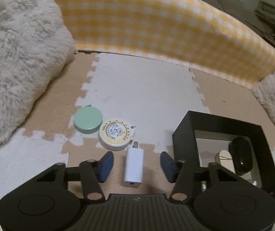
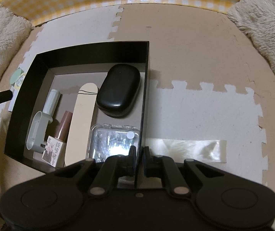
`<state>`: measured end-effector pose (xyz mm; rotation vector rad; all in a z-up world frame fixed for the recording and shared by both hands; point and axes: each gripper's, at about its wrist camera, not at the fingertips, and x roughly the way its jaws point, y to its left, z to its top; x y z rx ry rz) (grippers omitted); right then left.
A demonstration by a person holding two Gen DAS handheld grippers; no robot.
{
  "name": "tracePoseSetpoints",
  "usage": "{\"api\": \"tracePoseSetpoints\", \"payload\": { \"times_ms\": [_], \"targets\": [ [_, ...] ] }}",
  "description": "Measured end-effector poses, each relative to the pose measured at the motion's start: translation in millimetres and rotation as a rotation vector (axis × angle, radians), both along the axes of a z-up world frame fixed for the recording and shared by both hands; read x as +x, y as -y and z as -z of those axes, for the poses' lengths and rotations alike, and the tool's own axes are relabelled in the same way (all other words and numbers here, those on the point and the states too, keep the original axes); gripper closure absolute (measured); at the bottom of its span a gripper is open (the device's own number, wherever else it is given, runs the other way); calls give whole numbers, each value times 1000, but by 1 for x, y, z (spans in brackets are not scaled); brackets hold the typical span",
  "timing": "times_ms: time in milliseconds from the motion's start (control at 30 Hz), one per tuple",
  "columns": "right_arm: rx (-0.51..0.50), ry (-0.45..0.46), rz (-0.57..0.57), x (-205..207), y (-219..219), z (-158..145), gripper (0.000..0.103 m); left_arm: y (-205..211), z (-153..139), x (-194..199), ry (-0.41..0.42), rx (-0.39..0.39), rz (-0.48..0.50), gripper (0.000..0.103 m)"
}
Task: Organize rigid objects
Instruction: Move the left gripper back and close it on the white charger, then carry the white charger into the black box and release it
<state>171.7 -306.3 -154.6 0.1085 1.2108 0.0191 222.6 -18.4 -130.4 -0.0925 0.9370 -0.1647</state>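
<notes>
Straddling a white charger (image 1: 133,167) without touching it, the left gripper (image 1: 134,166) has its jaws apart over the beige-and-white foam floor mat (image 1: 141,88); the right gripper (image 2: 139,154) has its jaws clamped on the black box (image 2: 91,48) wall. Fluffy cushions (image 1: 18,57) and a yellow gingham panel (image 1: 147,25) border the mat.

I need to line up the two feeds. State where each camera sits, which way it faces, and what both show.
Left wrist: sits on the left gripper, looking forward and down at the white charger lying between its open fingers, not gripped.
Right wrist: sits on the right gripper, looking steeply down into the black box, its fingers shut on the box's wall.
Shared: the black box, the black case inside it, and the green tin.
</notes>
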Motion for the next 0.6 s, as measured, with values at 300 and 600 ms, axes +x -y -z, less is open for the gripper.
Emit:
{"api": "tracePoseSetpoints", "payload": {
  "times_ms": [300, 600],
  "targets": [
    [2, 1, 2, 0, 0, 0, 95, 0, 20, 13, -46, 14, -1, 78],
    [0, 2, -1, 0, 0, 0, 95, -4, 19, 12, -65, -14, -19, 78]
  ]
}}
